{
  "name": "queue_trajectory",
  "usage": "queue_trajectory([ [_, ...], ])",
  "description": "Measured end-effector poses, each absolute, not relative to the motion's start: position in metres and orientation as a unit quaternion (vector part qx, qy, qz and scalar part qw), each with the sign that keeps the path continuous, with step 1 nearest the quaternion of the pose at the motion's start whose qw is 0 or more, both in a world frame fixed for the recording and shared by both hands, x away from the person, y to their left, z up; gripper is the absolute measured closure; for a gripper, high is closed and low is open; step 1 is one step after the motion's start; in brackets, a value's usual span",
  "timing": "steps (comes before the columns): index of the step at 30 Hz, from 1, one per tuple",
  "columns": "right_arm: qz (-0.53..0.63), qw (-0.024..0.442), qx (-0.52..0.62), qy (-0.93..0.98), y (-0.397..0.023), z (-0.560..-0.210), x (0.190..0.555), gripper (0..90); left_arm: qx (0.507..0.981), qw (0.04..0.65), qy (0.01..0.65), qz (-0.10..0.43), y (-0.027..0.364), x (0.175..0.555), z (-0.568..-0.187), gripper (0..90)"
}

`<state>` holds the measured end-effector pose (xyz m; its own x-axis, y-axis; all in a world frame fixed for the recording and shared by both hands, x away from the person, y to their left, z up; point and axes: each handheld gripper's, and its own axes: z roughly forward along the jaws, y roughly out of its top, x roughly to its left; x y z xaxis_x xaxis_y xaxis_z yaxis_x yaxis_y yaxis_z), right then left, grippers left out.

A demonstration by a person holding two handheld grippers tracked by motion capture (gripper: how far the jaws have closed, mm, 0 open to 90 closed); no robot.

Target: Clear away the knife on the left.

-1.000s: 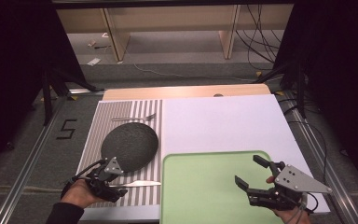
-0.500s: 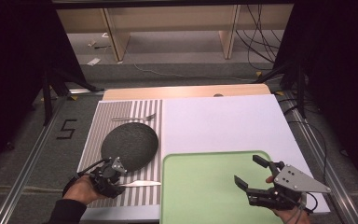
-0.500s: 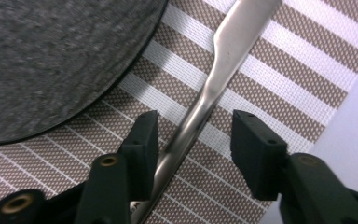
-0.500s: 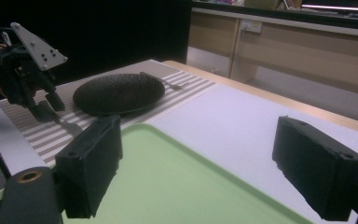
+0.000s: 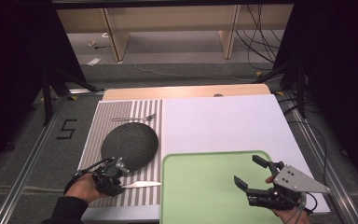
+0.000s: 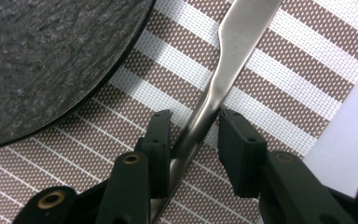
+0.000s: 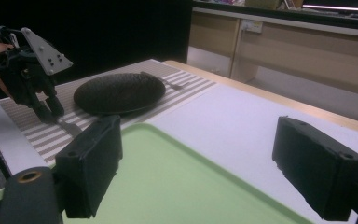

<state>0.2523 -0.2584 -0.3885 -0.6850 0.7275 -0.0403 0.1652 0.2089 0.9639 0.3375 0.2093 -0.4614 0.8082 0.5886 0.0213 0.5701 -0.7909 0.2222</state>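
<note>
While the left tool (image 6: 193, 133) brackets a knife's (image 6: 223, 70) handle on the striped mat (image 6: 307, 60), its jaws look not fully pressed; the dark plate (image 5: 129, 144) lies just beyond it; the right tool (image 5: 251, 173) hovers spread over the green tray (image 5: 205, 186).

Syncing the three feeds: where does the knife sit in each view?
High view: knife lies on the striped mat, lower left, handle end at the left hand-held gripper.
Left gripper view: centre, running up to the top edge, handle between the jaws.
Right gripper view: far left, a short stretch below the left hand-held gripper.
Shared landmark: dark round plate beside it.
</note>
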Motion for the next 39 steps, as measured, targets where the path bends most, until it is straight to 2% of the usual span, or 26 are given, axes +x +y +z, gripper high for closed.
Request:
queue_trajectory([
  [12,0.549,0.256,0.303,0.735,-0.258,-0.389,0.252,16.8,0.964,0.071,0.252,0.051,0.202,0.332,-0.46,70.5],
  [18,0.548,0.255,0.303,0.736,-0.258,-0.389,0.253,16.8,0.968,0.059,0.241,0.04,0.199,0.331,-0.459,79.1],
  [39,0.547,0.255,0.304,0.737,-0.257,-0.389,0.253,16.8,0.965,0.043,0.255,0.046,0.194,0.33,-0.459,79.5],
])
